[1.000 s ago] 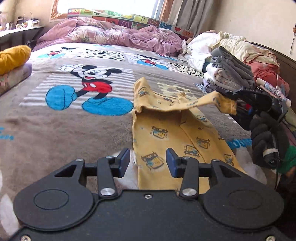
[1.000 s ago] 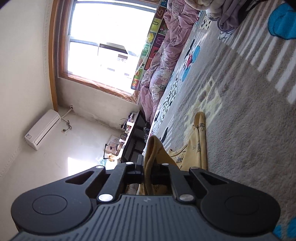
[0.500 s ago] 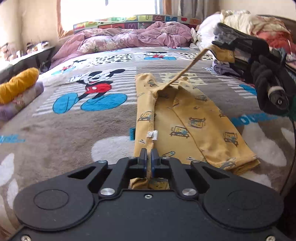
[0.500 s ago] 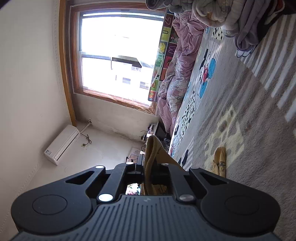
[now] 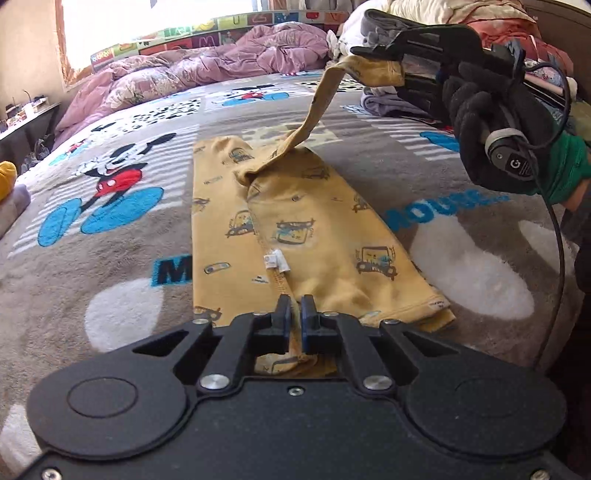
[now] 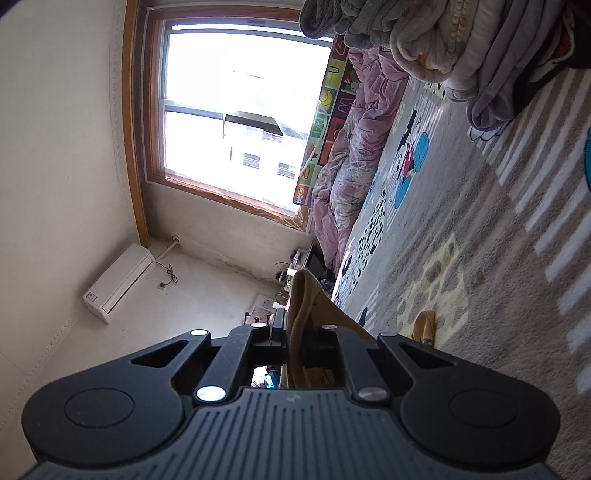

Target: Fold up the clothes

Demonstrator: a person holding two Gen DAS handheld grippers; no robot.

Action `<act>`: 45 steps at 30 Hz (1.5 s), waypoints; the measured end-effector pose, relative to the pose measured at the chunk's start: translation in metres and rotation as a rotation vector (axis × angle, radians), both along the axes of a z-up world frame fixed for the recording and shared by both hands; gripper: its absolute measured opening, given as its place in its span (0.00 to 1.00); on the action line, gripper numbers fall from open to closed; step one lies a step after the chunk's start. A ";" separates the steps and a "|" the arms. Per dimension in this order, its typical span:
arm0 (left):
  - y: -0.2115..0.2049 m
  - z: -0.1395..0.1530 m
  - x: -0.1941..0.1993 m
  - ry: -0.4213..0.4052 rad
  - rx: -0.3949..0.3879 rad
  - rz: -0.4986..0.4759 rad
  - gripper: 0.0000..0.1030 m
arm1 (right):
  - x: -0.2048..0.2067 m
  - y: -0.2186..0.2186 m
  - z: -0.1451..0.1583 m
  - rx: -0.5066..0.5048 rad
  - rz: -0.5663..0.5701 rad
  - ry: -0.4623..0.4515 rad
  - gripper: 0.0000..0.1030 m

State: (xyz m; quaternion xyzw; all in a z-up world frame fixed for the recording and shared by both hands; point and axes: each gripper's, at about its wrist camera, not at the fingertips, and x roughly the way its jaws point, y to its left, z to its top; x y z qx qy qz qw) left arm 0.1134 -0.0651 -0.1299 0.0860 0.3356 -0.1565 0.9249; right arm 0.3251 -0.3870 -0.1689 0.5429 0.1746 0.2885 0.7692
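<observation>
Yellow pants (image 5: 295, 229) with a car print lay lengthwise on the bed (image 5: 110, 258), centre of the left wrist view, one leg doubled over the other. Left tool (image 5: 293, 314) at lower centre was pinching the near hem; its jaws had just been opening a touch, cloth between them, pads on the fabric. Probably anchoring that end so the garment would not slide. Right tool (image 5: 373, 59), upper right of the frame, held by a black-gloved hand (image 5: 487, 129), was pressed together on the far end of the pants, lifted clear of the bed, with a taut strip running down to the crease. In the right wrist view the same cloth (image 6: 299, 306) stuck up between the right tool (image 6: 293, 332) jaws. Likely a lift to carry the far end toward the near hem for a half fold. Pile of clothes (image 5: 461, 22) sat behind at upper right, purple duvet (image 5: 221, 62) along the top, well apart.
</observation>
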 end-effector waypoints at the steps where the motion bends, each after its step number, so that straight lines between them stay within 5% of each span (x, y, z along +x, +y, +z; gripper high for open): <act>1: 0.004 0.003 -0.001 0.005 -0.018 -0.009 0.15 | 0.000 0.002 -0.001 -0.038 -0.003 0.018 0.09; 6: 0.057 0.036 0.001 -0.053 -0.131 0.099 0.17 | -0.005 0.014 0.001 -0.168 0.015 0.043 0.09; 10: 0.073 0.025 0.010 -0.049 -0.196 0.141 0.17 | -0.011 0.021 0.004 -0.195 0.034 0.035 0.09; 14: 0.057 -0.011 0.021 0.066 -0.142 0.092 0.17 | -0.018 0.020 0.006 -0.247 0.030 0.045 0.09; 19: 0.071 0.027 0.046 -0.005 -0.187 0.072 0.17 | -0.024 0.019 0.008 -0.310 0.030 0.060 0.09; 24: 0.058 0.051 0.131 -0.061 -0.141 0.022 0.17 | -0.028 0.026 0.013 -0.351 0.042 0.024 0.09; 30: 0.035 0.030 0.214 0.042 -0.092 -0.048 0.17 | -0.040 0.014 0.026 -0.249 0.004 -0.108 0.09; 32: 0.032 0.007 0.228 0.094 -0.014 -0.006 0.18 | -0.044 0.009 0.033 -0.195 -0.009 -0.187 0.09; 36: 0.048 -0.001 0.229 0.105 -0.126 0.046 0.18 | -0.046 0.006 0.041 -0.166 -0.014 -0.263 0.09; 39: 0.046 0.000 0.229 0.103 -0.113 0.042 0.18 | -0.045 0.000 0.039 -0.159 -0.047 -0.254 0.09; 45: 0.037 0.026 0.234 0.046 -0.087 0.042 0.19 | -0.039 -0.002 0.034 -0.311 -0.054 -0.132 0.09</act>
